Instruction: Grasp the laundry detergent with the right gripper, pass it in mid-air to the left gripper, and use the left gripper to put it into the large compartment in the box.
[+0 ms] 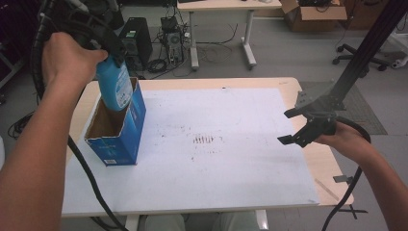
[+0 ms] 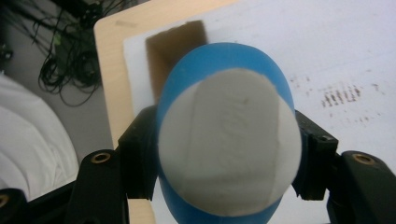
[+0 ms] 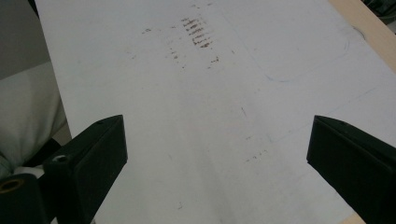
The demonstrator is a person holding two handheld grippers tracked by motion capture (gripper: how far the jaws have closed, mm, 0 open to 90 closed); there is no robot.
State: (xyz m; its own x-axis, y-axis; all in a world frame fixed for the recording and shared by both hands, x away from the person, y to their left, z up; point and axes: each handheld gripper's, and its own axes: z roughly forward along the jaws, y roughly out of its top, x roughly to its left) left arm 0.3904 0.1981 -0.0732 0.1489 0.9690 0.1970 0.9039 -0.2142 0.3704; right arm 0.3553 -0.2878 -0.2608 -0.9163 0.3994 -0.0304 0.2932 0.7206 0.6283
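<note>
Left gripper (image 1: 111, 54) jaws pinching a blue bottle (image 1: 115, 86), bottom end dipping into the open blue box (image 1: 118, 139) on the desk (image 1: 288, 84); right gripper (image 1: 294, 126) jaws spread wide, holding nothing, above the white sheet (image 1: 216, 163)

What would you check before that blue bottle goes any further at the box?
1. Grip: left gripper is shut on the bottle, a jaw on each side. Ok.
2. Box open: its top gapes, brown inside showing. Ok.
3. Bottle lined up: its lower end sits at the box's opening, tilted. How deep it is: cannot tell.
4. Box steady: it stands upright on the white sheet, but nothing holds it. Cannot tell.
5. Right gripper: open, holding nothing, far from the box at the table's right edge. Ok.
</note>
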